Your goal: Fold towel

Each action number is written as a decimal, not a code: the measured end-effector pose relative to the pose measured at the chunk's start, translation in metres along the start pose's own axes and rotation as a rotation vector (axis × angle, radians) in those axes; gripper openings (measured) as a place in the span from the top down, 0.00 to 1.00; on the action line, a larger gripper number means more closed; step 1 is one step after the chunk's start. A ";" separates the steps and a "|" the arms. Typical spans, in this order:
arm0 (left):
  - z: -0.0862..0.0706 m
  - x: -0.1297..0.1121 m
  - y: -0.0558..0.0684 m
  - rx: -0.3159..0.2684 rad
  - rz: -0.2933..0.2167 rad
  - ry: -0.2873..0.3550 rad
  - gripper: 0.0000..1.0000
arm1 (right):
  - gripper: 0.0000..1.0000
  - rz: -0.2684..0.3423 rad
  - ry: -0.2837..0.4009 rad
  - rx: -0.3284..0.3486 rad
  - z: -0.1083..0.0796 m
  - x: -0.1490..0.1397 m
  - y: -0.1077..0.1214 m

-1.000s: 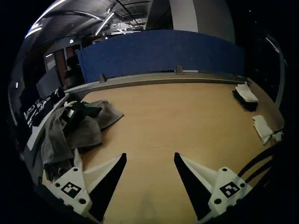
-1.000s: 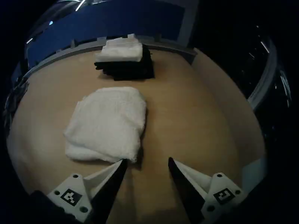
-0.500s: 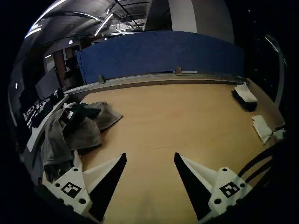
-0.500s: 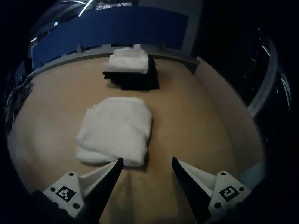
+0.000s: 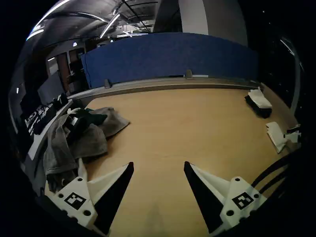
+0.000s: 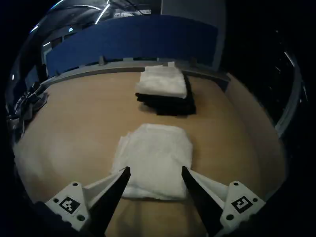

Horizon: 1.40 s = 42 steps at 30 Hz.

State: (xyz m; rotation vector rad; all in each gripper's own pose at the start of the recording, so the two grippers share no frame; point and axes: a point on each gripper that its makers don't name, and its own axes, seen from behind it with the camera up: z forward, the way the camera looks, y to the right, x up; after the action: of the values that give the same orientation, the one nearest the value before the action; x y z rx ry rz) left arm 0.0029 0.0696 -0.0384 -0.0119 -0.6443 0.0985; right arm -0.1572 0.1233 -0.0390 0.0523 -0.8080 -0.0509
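A folded white towel (image 6: 156,158) lies flat on the wooden table (image 6: 79,118) in the right gripper view. My right gripper (image 6: 155,173) is open, its fingertips over the towel's near edge, one on each side of its middle; whether they touch it I cannot tell. Beyond it sits a stack of folded towels (image 6: 166,91), white on top of black. In the left gripper view my left gripper (image 5: 158,168) hovers open over bare table. A heap of unfolded grey and dark towels (image 5: 79,138) lies to its left. The white towel (image 5: 276,136) and the stack (image 5: 258,103) appear far right.
A blue partition (image 5: 170,57) with a grey rail runs along the table's far edge. Monitors and desk clutter (image 5: 47,98) stand beyond the left end. The other gripper's white tip (image 5: 294,134) shows by the white towel at far right.
My right gripper has swung left and forward, so the white towel now lies centred between its fingers instead of off to the left. The left gripper has hardly moved.
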 end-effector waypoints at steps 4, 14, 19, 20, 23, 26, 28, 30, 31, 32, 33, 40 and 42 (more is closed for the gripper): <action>0.000 -0.002 0.000 0.000 0.002 -0.003 0.06 | 0.00 -0.011 -0.046 0.027 0.012 -0.019 -0.012; 0.002 0.000 -0.004 0.004 0.011 -0.002 0.06 | 0.00 -0.081 -0.094 0.056 0.019 -0.051 -0.018; 0.002 0.001 -0.005 0.005 0.009 -0.001 0.06 | 0.00 -0.077 -0.096 0.064 0.019 -0.051 -0.017; 0.002 0.001 -0.005 0.005 0.008 -0.001 0.06 | 0.00 -0.079 -0.096 0.065 0.019 -0.051 -0.017; 0.002 0.002 -0.004 0.003 0.009 0.001 0.06 | 0.00 -0.074 -0.088 0.060 0.017 -0.046 -0.017; 0.002 0.003 -0.004 0.003 0.009 0.003 0.06 | 0.00 -0.052 -0.054 0.054 0.013 -0.035 -0.018; 0.002 0.004 -0.005 0.004 0.008 0.004 0.06 | 0.00 -0.036 -0.030 0.049 0.009 -0.026 -0.018; 0.001 0.004 -0.006 0.005 0.005 0.006 0.06 | 0.00 -0.018 -0.005 0.044 0.005 -0.018 -0.018; 0.001 0.005 -0.006 0.004 0.004 0.007 0.06 | 0.00 -0.012 0.006 0.040 0.003 -0.014 -0.017; 0.001 0.005 -0.006 0.004 0.003 0.008 0.06 | 0.00 -0.004 0.018 0.036 0.002 -0.010 -0.015; 0.001 0.005 -0.006 0.003 0.002 0.008 0.06 | 0.00 0.001 0.026 0.032 0.001 -0.006 -0.014; 0.000 0.007 -0.004 -0.001 0.002 0.013 0.06 | 0.00 0.001 0.039 0.020 -0.001 0.006 -0.010; 0.000 0.008 -0.003 -0.004 0.000 0.016 0.06 | 0.00 -0.006 0.043 0.021 -0.003 0.009 -0.011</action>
State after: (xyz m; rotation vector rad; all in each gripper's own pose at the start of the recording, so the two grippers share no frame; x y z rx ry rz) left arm 0.0099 0.0672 -0.0336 -0.0164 -0.6285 0.0975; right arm -0.1489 0.1118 -0.0356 0.0758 -0.7658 -0.0469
